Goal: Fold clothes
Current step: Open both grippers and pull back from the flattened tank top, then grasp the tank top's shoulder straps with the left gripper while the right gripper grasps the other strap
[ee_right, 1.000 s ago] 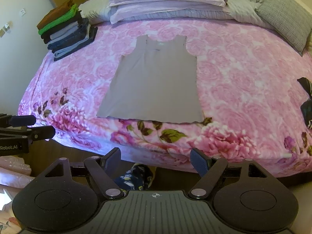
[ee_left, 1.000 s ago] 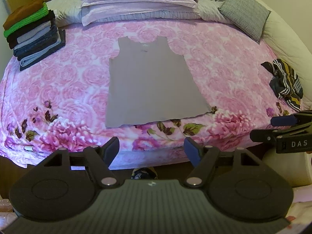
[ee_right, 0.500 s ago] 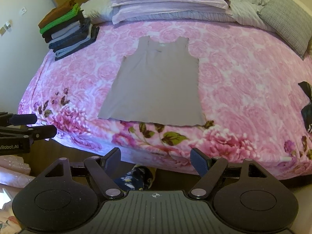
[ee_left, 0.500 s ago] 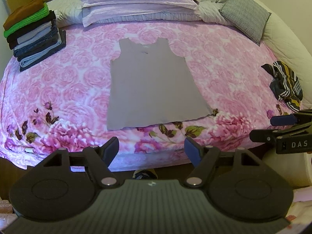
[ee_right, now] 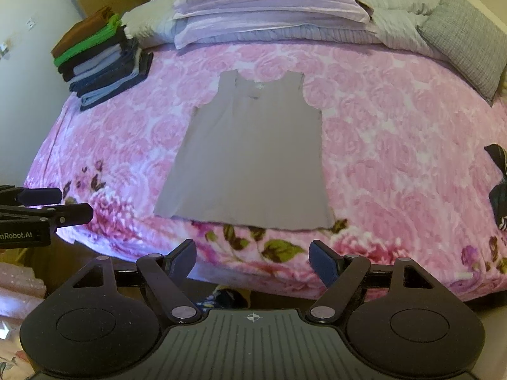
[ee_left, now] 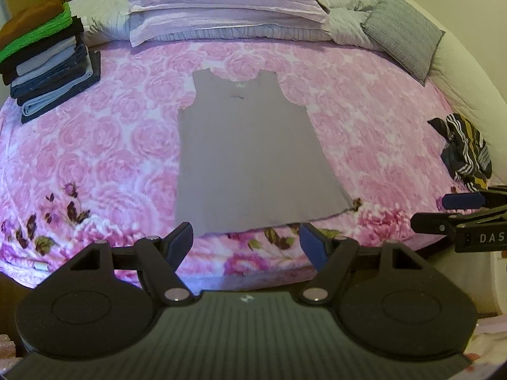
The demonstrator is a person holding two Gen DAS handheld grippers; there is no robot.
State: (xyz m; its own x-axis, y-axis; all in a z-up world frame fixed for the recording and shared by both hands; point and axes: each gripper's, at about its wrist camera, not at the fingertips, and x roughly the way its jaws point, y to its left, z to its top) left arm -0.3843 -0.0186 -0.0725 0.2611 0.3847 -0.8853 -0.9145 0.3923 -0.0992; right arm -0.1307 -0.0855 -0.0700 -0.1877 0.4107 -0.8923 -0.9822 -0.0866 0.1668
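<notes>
Standing well apart with nothing between them, the fingers of the left gripper (ee_left: 246,237) hang above the near edge of the bed (ee_left: 104,145), just short of the hem of the grey tank top (ee_left: 250,155). Right gripper (ee_right: 253,255) likewise: fingers wide, empty, over the bed's near edge and short of the hem.

Garment position: laid flat and face up in the middle of the pink floral bedspread, straps toward the pillows (ee_left: 228,6), hem toward the grippers, hem line slightly uneven at the near right corner.

Handling assessment: thin knit, light, limp, no stiffness of its own. Judged likely to sag and drape from any single pinch, and to drag across the plush cover rather than slide cleanly. Not fragile.

Recommended hold: one gripper at each hem corner, or hem corner and shoulder strap on one side, pinching both layers together at the edge so the fold line stays straight.

Elsewhere: stack of folded clothes (ee_left: 47,60) at far left; crumpled striped garment (ee_left: 464,152) at right, unfolded
</notes>
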